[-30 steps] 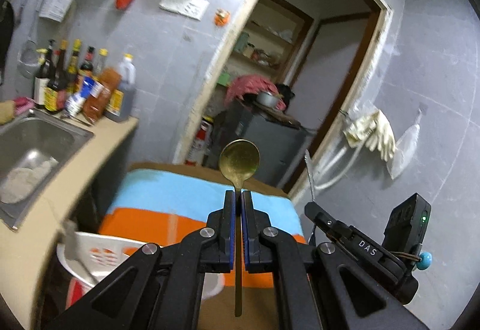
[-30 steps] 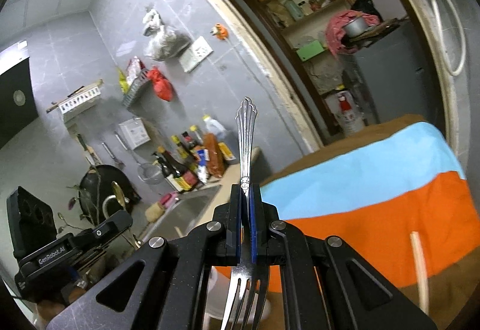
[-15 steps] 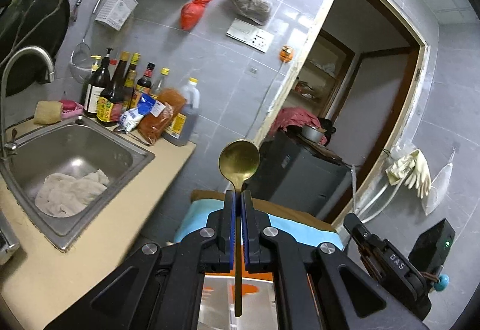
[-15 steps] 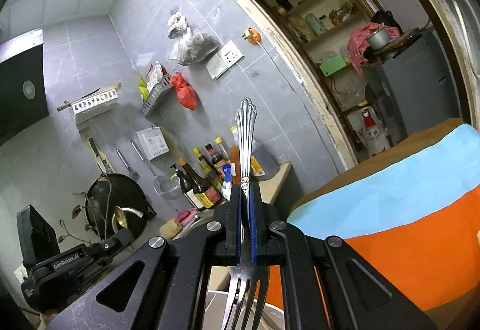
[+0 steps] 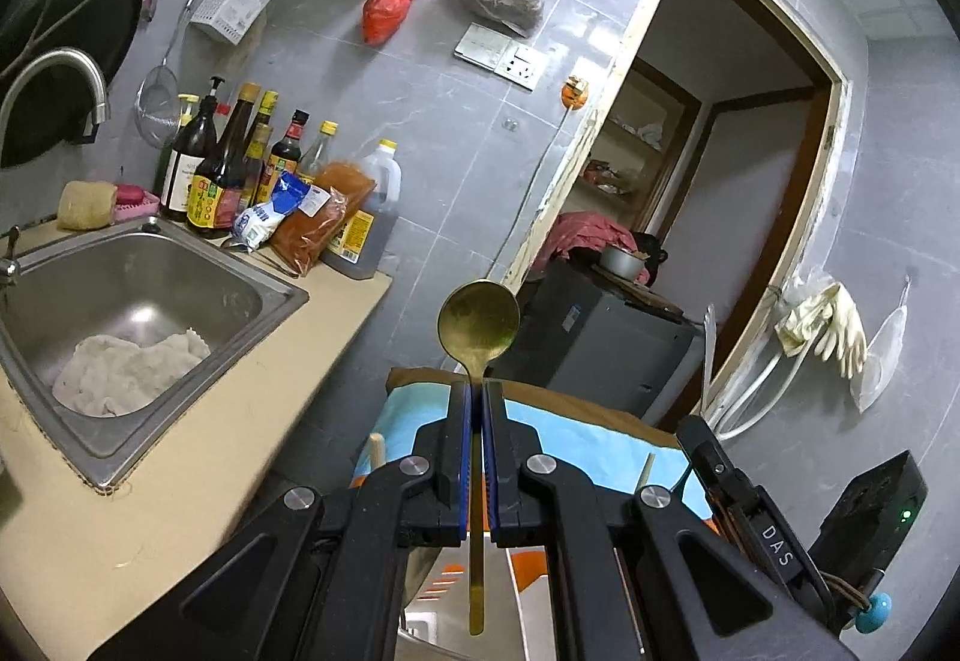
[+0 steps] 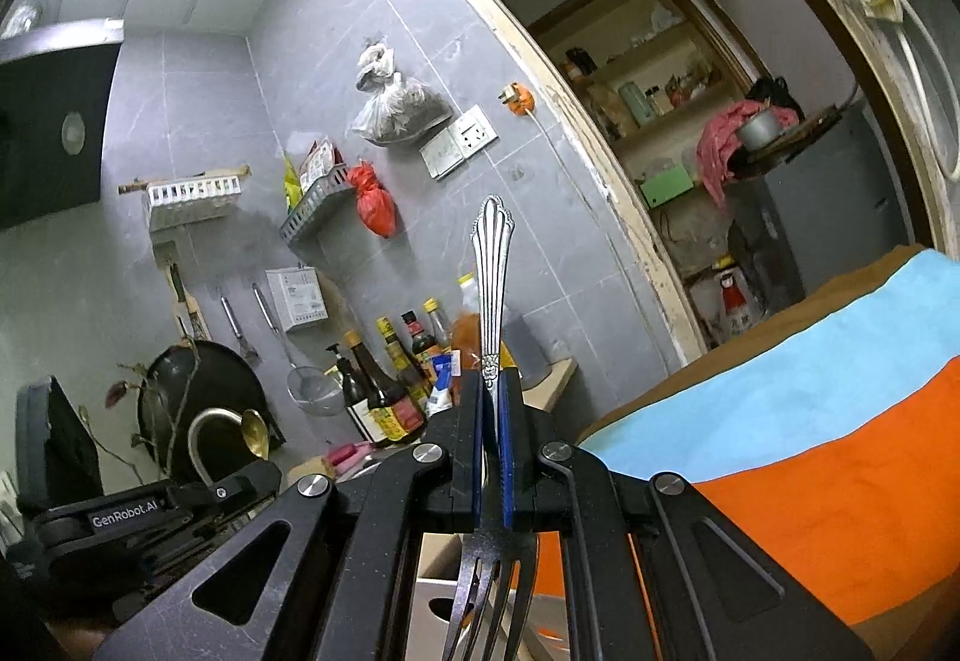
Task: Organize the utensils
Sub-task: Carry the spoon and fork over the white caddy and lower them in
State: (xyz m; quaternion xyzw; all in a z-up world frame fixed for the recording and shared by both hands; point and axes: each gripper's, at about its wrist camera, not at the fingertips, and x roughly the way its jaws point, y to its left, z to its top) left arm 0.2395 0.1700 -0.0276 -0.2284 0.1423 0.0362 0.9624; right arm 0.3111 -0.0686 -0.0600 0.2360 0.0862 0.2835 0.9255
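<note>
Both tools are loaded and held up in the air, above the striped orange-and-blue cloth (image 6: 810, 421) that covers the table beside the counter. The left gripper (image 5: 478, 391) has its blue pads pressed tight on the thin neck of a brass-coloured round-bowled spoon (image 5: 478, 322), bowl pointing away from the hand, the slim handle running back between the jaws. The right gripper (image 6: 492, 379) is likewise clamped, on a silver fork with a fluted, ornamented handle (image 6: 492, 265); the handle end sticks forward and the tines hang back toward the hand.

To my eye this is the carrying step: each utensil is picked up, neither yet put away. Low between the jaws of both views there is a white plastic container (image 6: 441, 595), mostly hidden, and I would guess that is where they go, though I cannot tell its compartments.

The next move calls for tipping each tool downward over that container, lining the utensil with a slot, then easing the jaws apart. The stainless steel sink (image 5: 138, 289) sits off at the counter's left.
</note>
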